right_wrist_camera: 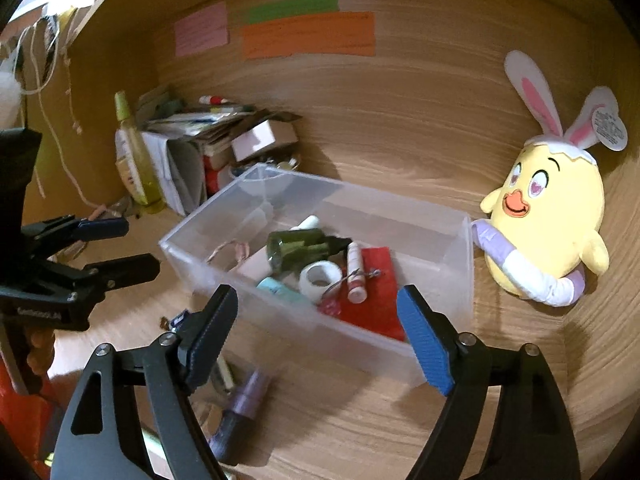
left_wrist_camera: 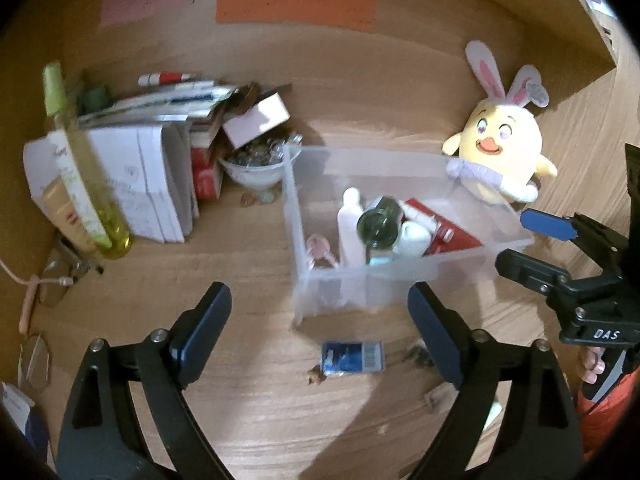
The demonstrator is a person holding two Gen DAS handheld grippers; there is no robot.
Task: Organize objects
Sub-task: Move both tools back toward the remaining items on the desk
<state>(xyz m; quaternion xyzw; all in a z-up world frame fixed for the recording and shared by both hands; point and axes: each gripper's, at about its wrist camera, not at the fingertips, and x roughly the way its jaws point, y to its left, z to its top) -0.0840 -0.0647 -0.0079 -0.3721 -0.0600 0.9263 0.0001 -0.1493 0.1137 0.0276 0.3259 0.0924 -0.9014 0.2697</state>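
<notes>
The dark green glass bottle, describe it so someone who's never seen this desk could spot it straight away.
Find the clear plastic bin on the wooden desk, beside the yellow chick plush. Inside, the dark green glass bottle lies on its side atop the pile. It is the only dark, see-through item there; its neighbours are white, teal or red.

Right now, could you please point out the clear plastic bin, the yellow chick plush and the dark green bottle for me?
clear plastic bin (right_wrist_camera: 280, 312): right wrist view, near front wall.
yellow chick plush (right_wrist_camera: 556, 216): right wrist view, its yellow belly.
dark green bottle (right_wrist_camera: 296, 248): right wrist view, its side, lying inside the bin.
</notes>
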